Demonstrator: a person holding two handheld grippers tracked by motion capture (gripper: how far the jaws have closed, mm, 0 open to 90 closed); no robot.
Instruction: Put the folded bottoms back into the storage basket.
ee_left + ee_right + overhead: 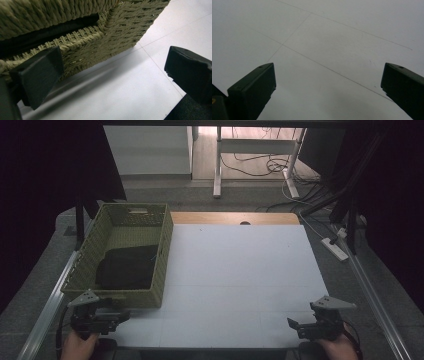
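Just ahead of the left tongs [116, 317], the woven basket [162, 250] sits on the white tabletop [240, 280] with a dark folded cloth [127, 267] lying inside it, so the packing looks finished or not yet begun; I cannot tell which. Both left and right tongs [295, 326] hover spread wide and empty, the right ones well apart from the basket over bare tabletop.

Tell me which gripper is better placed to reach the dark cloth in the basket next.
Left, probably. The left gripper sits open just in front of the woven basket holding the dark cloth. The right gripper, also open, is across the white table over bare surface.
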